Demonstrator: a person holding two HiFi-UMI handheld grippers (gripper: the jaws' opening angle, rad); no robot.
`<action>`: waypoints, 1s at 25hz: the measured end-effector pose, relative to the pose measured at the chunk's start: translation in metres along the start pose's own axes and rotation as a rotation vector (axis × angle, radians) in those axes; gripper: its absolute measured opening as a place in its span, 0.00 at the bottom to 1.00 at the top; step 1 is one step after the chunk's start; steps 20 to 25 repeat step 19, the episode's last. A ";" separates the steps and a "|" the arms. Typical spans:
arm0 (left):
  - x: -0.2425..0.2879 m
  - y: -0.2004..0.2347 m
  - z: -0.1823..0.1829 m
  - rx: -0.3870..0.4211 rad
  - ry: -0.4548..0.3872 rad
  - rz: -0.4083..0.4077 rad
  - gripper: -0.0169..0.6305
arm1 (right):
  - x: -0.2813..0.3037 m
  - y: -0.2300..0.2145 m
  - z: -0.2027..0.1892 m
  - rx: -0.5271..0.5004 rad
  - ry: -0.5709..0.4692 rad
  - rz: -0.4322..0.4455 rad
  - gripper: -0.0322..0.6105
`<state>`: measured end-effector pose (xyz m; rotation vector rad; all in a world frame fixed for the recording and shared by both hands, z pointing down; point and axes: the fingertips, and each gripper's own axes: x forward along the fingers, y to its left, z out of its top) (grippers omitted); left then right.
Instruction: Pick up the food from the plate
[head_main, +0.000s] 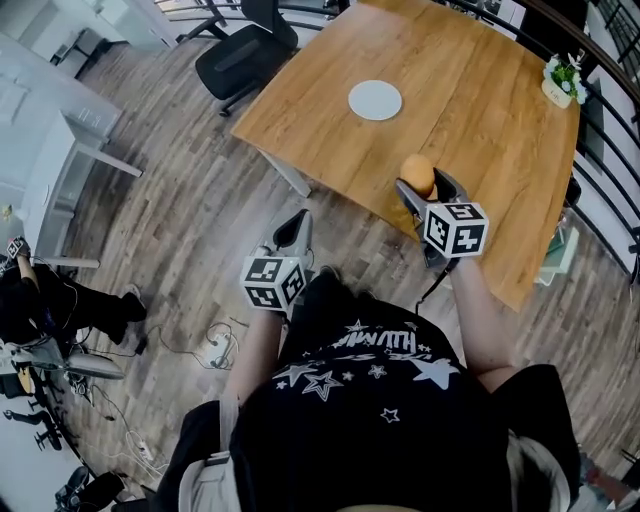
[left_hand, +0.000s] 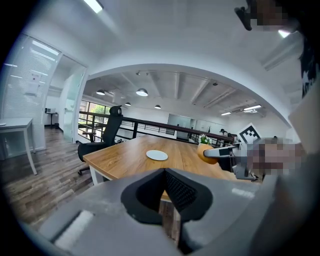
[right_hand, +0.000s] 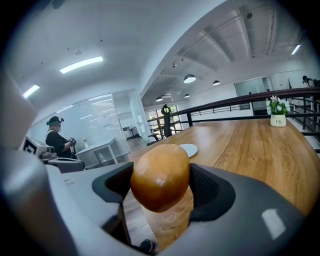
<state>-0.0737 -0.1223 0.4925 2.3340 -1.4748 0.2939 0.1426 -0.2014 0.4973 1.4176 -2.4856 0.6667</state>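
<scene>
The right gripper (head_main: 421, 192), on an arm stretched forward, has its 2 jaws clamped on a round orange food (right_hand: 160, 177). The left gripper (head_main: 296, 230) (nearer the body) has its jaws pressed together, empty.

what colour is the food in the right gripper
Golden orange-brown with a glossy skin; the food shows best in the right gripper view.

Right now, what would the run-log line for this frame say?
right gripper: shut on food, over table | left gripper: shut, empty | plate: bare, on table
</scene>
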 end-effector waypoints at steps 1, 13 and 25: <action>-0.004 0.001 -0.002 -0.002 0.002 0.005 0.03 | 0.000 0.004 -0.001 -0.002 0.000 0.008 0.60; -0.030 0.008 -0.005 -0.024 -0.016 -0.018 0.03 | -0.013 0.029 -0.012 -0.008 0.005 -0.014 0.60; -0.068 0.024 -0.017 -0.041 -0.011 -0.001 0.03 | -0.017 0.074 -0.028 -0.016 0.024 0.009 0.60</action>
